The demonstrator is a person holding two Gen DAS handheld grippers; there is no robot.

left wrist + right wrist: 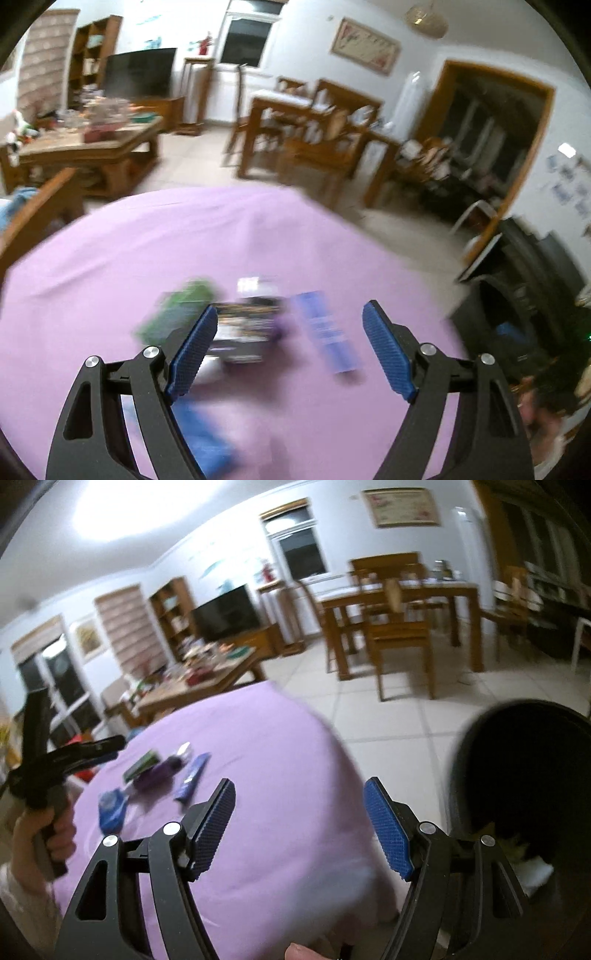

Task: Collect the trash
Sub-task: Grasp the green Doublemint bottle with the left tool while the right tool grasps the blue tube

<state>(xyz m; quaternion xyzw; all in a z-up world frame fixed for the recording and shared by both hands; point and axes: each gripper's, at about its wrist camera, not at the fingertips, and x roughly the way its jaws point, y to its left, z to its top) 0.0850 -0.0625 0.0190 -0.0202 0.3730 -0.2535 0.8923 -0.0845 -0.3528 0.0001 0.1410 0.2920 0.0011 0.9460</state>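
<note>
Your left gripper hangs over the purple cloth with its blue pads spread wide and nothing between them. Just ahead of it lies the trash in a loose cluster: a green packet to the left, a dark wrapper in the middle and a blue packet to the right (all smeared by blur, so no finer detail can be told). Your right gripper is also wide open and holds nothing, sitting above the near edge of the cloth. From its view the same pieces lie well apart from it, along with a blue pouch nearer your left hand. The black bin stands on the floor to its right, some scraps at the bottom.
</note>
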